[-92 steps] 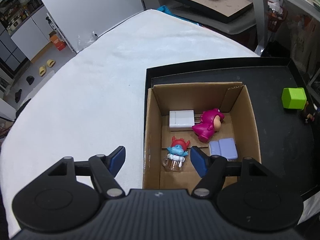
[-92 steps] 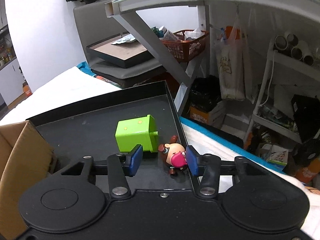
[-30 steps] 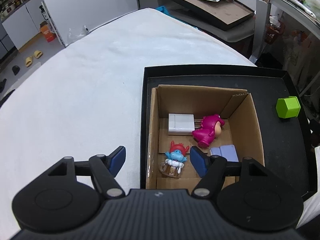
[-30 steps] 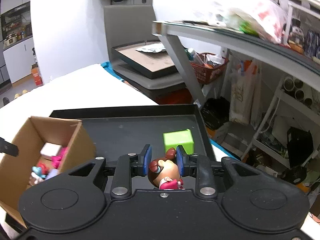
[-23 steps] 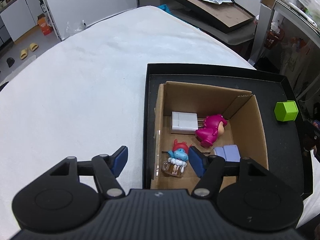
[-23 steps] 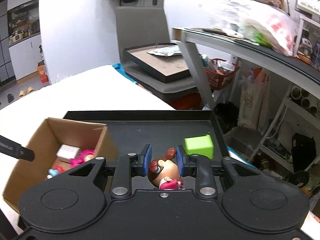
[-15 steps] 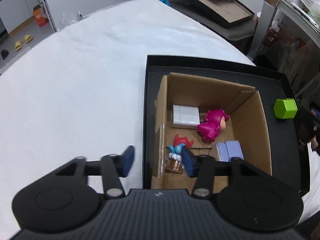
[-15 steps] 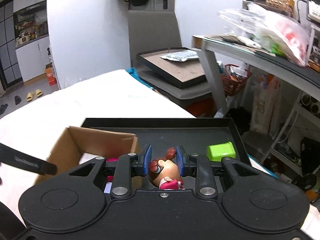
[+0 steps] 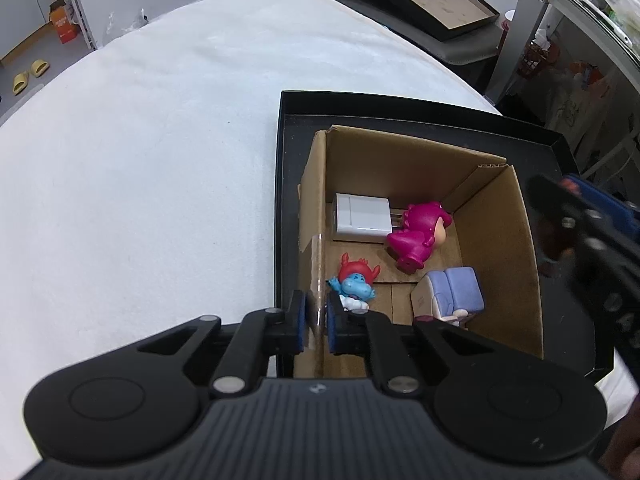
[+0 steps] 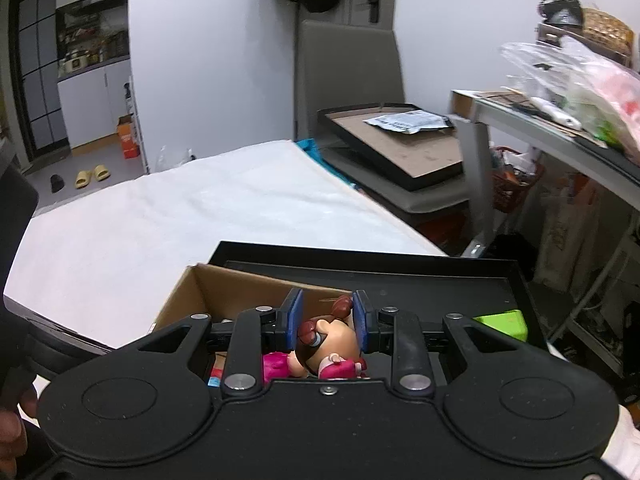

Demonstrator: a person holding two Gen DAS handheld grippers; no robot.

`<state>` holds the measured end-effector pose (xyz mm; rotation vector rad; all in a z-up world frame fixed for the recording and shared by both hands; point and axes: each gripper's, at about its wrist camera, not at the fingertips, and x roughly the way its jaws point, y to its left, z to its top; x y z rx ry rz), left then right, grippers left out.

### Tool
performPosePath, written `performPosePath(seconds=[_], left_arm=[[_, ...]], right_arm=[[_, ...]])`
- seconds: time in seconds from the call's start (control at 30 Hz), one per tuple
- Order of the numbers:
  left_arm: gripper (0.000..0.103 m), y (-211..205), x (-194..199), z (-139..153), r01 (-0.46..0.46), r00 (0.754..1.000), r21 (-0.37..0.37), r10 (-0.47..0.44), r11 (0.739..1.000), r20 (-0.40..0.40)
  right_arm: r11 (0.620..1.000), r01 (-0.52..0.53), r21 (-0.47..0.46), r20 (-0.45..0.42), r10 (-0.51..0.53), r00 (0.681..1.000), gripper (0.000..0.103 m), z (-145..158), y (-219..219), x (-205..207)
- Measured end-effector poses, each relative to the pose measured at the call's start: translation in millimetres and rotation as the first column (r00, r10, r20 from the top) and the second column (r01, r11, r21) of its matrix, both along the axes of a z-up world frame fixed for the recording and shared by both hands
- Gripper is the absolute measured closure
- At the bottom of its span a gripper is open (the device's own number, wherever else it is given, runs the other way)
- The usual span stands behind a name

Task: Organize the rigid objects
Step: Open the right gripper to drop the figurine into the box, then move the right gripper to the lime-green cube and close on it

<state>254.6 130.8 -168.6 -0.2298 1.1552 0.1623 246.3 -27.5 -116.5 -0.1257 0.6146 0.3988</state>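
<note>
my left tongs [image 9: 316, 320] have just been closing and now pinch the near left wall of the cardboard box [image 9: 496, 236], one pad outside, one inside. the box sits in a black tray [image 9: 560, 148] on the white-covered counter [image 9: 140, 160].

in the left wrist view the box holds a white charger [image 9: 360, 218] at 11 o'clock, a magenta figure [image 9: 416, 234] touching its prongs near the middle, a blue figure with red hair [image 9: 354, 280] at 7 o'clock just beside my inner pad, and a lilac toy sofa [image 9: 452, 290] at 5 o'clock.

my right tongs [image 10: 326, 322] are clenched on a small doll with brown hair buns [image 10: 328, 342], held above the box. a green block [image 10: 502, 322] lies on the tray at 3 o'clock of them, well apart from the box.
</note>
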Motion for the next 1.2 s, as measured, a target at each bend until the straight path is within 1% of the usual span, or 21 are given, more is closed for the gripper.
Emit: performPosePath(seconds=[0.23, 0.3, 0.33, 0.4, 0.53, 0.6, 0.67, 0.83, 0.9, 1.07, 1.2], left_arm=[[0.094, 3.7, -1.2, -0.4, -0.001, 1.0, -0.017, 0.001, 1.0, 0.007], [0.093, 3.4, -1.9, 0.1, 0.001, 1.0, -0.014, -0.001, 1.0, 0.009], [0.093, 3.2, -2.4, 0.9, 0.001, 1.0, -0.014, -0.001, 1.0, 0.014], [0.093, 1.4, -3.4, 2.9, 0.001, 1.0, -0.001, -0.001, 1.0, 0.021], [0.093, -1.0, -5.0, 5.5, 0.002, 1.0, 0.012, -0.002, 1.0, 0.031], [0.093, -0.8, -5.6, 6.9, -0.001, 0.999, 0.012, 0.001, 1.0, 0.035], [0.093, -0.1, -6.0, 8.7, -0.007, 0.999, 0.01, 0.007, 1.0, 0.043], [0.092, -5.0, -6.8, 13.0, -0.016, 0.998, 0.042, 0.014, 0.999, 0.057], [0.089, -8.0, -7.2, 14.5, -0.019, 0.998, 0.058, 0.015, 0.998, 0.064], [0.089, -9.3, -7.8, 16.8, -0.042, 0.997, 0.078, 0.036, 0.996, 0.074], [0.087, -13.4, -6.3, 16.9, -0.041, 0.997, 0.104, 0.035, 0.994, 0.063]], right_arm=[[0.997, -0.055, -0.049, -0.005, 0.055, 0.998, 0.076, -6.8, 27.6, 6.9], [0.996, -0.055, -0.075, 0.001, 0.056, 0.998, 0.072, -7.8, 30.7, 7.9], [0.995, -0.047, -0.083, 0.01, 0.048, 0.999, 0.068, -7.5, 30.2, 6.9], [0.997, -0.031, -0.077, 0.025, 0.033, 0.999, 0.065, -5.1, 24.8, 4.6], [0.998, -0.009, -0.058, 0.012, 0.009, 1.0, 0.062, -6.1, 10.0, 3.8], [0.998, 0.0, -0.064, 0.008, 0.0, 1.0, 0.055, -8.4, 2.6, 2.2], [0.998, 0.017, -0.065, 0.009, -0.016, 1.0, 0.043, -9.0, -5.0, 0.7], [0.998, 0.026, -0.052, 0.011, -0.026, 1.0, 0.04, -9.8, -23.4, 0.9], [0.999, 0.028, -0.043, 0.005, -0.028, 1.0, 0.04, -11.8, -31.1, 3.3], [0.999, 0.031, -0.033, 0.003, -0.031, 1.0, 0.03, -17.3, -49.9, 8.6], [0.999, 0.03, -0.027, 0.003, -0.03, 1.0, 0.028, -23.5, -62.8, 13.2]])
